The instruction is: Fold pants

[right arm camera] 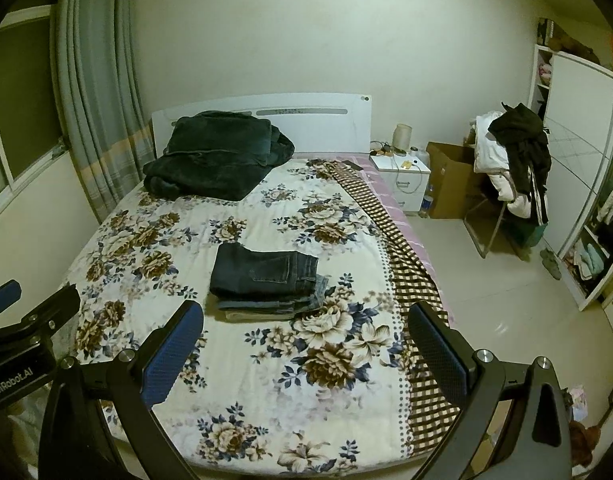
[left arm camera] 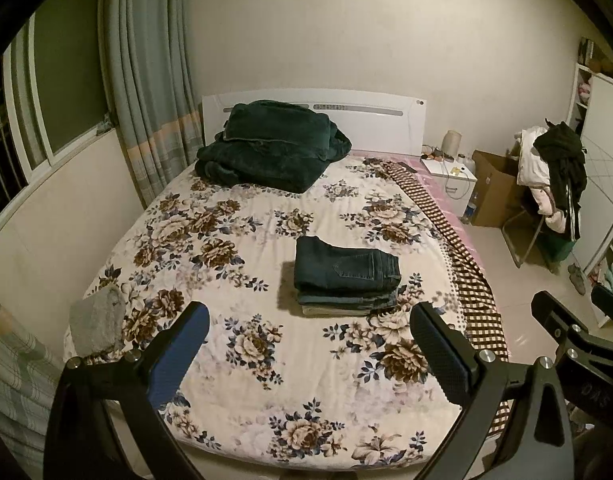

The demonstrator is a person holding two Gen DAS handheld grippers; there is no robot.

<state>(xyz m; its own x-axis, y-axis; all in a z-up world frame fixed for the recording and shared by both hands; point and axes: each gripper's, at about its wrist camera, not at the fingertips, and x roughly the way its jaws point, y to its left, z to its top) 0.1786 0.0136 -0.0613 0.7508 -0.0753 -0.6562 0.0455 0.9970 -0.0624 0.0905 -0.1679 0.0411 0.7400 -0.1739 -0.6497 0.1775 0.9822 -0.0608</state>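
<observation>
Both grippers held over the foot edge of the bed, side by side, each visible in the other's camera. Left gripper point(left arm camera: 306, 344): jaws spread wide, nothing between the pads. Right gripper point(right arm camera: 306, 340): same, jaws wide apart and empty. Neither touches cloth. Judgement: held back and clear of the work, either between items or finished.

Bed point(left arm camera: 266, 400): floral cover, bare across the near half. A grey cloth point(left arm camera: 98, 320) lies at the near left corner; cannot tell what it is.

Folded pants point(left arm camera: 346, 268): dark denim, compact rectangle, a back pocket facing up. It sits on top of a stack of folded garments point(left arm camera: 342, 304), toward the middle of the bed, nearer the right edge than the left. Lower layers look like lighter denim and something pale at the bottom. Edges roughly aligned. Judgement: the top pair is fully folded and stacked where both grippers can reach; no unfolded pants show on the cover, so the task looks done or nearly so.

Checked blanket point(right arm camera: 406, 272) runs along the right edge, over a pink sheet.

Dark plush blanket point(left arm camera: 270, 144): piled at the head-end left corner against the headboard point(left arm camera: 378, 120), probably pushed there to keep the working area free.

Containers, beyond the bed on the floor: a cardboard box point(right arm camera: 450, 176) by the nightstand point(right arm camera: 402, 180), flaps open, contents hidden. Wardrobe point(right arm camera: 582, 208) shelves hold folded clothes, too small to identify.
</observation>
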